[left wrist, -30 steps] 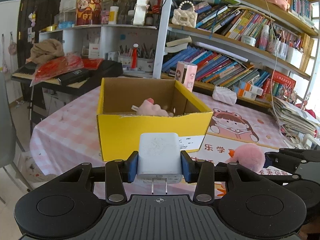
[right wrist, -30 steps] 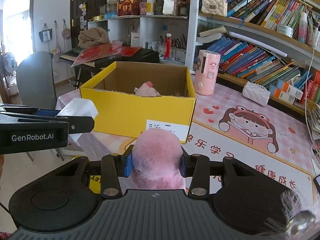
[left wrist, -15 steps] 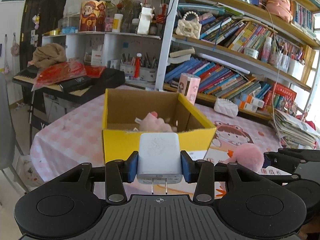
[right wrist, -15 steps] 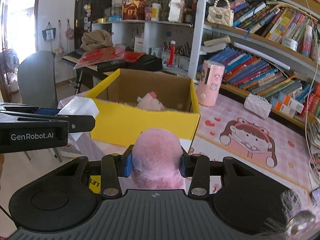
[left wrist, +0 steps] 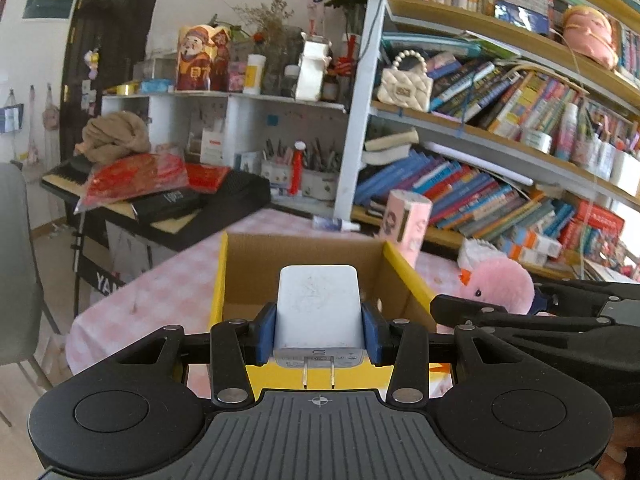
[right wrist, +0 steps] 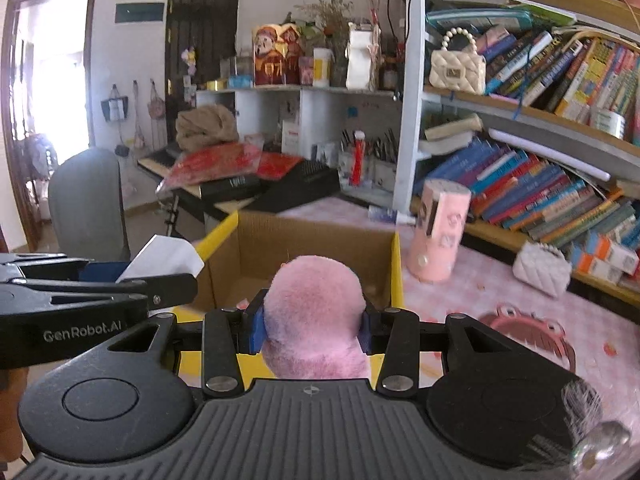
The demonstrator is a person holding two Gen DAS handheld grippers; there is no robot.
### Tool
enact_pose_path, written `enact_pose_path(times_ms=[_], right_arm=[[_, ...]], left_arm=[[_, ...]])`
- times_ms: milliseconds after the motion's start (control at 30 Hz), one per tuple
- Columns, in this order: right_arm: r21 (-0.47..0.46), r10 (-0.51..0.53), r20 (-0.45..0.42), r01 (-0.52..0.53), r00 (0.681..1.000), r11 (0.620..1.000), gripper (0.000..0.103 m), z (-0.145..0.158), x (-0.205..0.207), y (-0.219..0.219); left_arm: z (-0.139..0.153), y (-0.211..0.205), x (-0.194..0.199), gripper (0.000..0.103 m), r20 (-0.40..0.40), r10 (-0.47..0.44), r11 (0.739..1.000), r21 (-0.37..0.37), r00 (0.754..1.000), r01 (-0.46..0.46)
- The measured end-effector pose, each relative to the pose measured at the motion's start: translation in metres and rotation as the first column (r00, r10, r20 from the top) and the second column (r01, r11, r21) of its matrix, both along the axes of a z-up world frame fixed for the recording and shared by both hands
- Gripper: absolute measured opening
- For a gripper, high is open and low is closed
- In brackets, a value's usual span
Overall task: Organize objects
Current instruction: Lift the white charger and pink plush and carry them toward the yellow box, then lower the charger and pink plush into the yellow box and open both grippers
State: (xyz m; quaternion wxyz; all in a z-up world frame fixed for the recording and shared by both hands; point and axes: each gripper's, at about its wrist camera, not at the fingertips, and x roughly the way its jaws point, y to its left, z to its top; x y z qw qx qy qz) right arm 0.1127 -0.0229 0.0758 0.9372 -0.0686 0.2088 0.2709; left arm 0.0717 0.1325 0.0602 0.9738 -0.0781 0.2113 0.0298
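My left gripper [left wrist: 318,330] is shut on a white plug adapter [left wrist: 318,308], its two prongs pointing back at the camera. It hovers over the near edge of the open yellow cardboard box [left wrist: 219,280]. My right gripper [right wrist: 312,330] is shut on a pink plush toy [right wrist: 316,316], also above the near edge of the same box [right wrist: 396,272]. The plush shows in the left wrist view [left wrist: 498,286] at the right, and the adapter in the right wrist view [right wrist: 164,258] at the left. The box floor is mostly hidden.
The box sits on a pink checked tablecloth [left wrist: 160,284]. A pink cylindrical container [right wrist: 438,236] and a white quilted pouch [right wrist: 542,268] stand behind and right of the box. Bookshelves [left wrist: 500,184] line the back; a grey chair [right wrist: 88,204] stands left.
Both grippers have risen and moved forward toward the box, so its front wall has dropped low in both views and the pink item inside it is hidden. Both grips are unchanged.
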Motion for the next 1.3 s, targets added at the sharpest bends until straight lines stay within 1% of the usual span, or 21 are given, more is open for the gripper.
enact_pose_path(times_ms=[133, 200, 433, 500, 600, 667, 800, 867, 967, 1100, 1300], right_arm=[[0.015, 0.023, 0.019, -0.023, 1.0, 1.0, 0.04, 0.006, 0.028, 0.002], [0.018, 0.035, 0.025, -0.035, 0.999, 0.999, 0.04, 0.007, 0.042, 0.004], [0.006, 0.059, 0.027, -0.059, 0.998, 0.998, 0.04, -0.003, 0.082, 0.012], [-0.009, 0.073, 0.027, -0.072, 0.997, 0.997, 0.04, -0.009, 0.091, 0.016], [-0.06, 0.106, 0.018, -0.105, 0.994, 0.993, 0.04, -0.019, 0.102, 0.025], [-0.095, 0.121, 0.011, -0.12, 0.993, 0.988, 0.04, -0.026, 0.108, 0.03], [-0.126, 0.148, -0.028, -0.151, 0.989, 0.981, 0.04, -0.039, 0.118, 0.033], [-0.158, 0.164, -0.049, -0.17, 0.985, 0.973, 0.04, -0.046, 0.121, 0.036], [-0.2, 0.177, -0.092, -0.192, 0.98, 0.961, 0.04, -0.057, 0.127, 0.038], [-0.242, 0.19, -0.169, -0.228, 0.967, 0.943, 0.04, -0.076, 0.132, 0.039], [-0.246, 0.21, -0.154, -0.243, 0.966, 0.938, 0.041, -0.078, 0.132, 0.039]], left_arm=[[0.001, -0.001, 0.02, 0.042, 0.006, 0.036, 0.999, 0.013, 0.999, -0.037], [-0.002, -0.001, 0.032, 0.042, -0.004, 0.055, 0.998, 0.026, 0.998, -0.055], [-0.021, -0.005, 0.062, 0.042, -0.085, 0.099, 0.994, 0.058, 0.991, -0.095], [-0.027, -0.006, 0.07, 0.042, -0.105, 0.114, 0.992, 0.057, 0.988, -0.109], [-0.035, -0.004, 0.081, 0.041, -0.139, 0.138, 0.99, 0.04, 0.981, -0.134], [-0.041, -0.003, 0.086, 0.041, -0.168, 0.145, 0.989, 0.042, 0.975, -0.14], [-0.051, -0.003, 0.092, 0.042, -0.215, 0.155, 0.988, 0.051, 0.964, -0.148], [-0.056, -0.003, 0.096, 0.042, -0.243, 0.155, 0.988, 0.049, 0.958, -0.147], [-0.061, -0.007, 0.098, 0.042, -0.256, 0.15, 0.988, 0.085, 0.955, -0.132], [-0.063, -0.01, 0.101, 0.042, -0.266, 0.144, 0.988, 0.097, 0.953, -0.122], [-0.066, -0.01, 0.104, 0.042, -0.274, 0.146, 0.987, 0.106, 0.951, -0.121]])
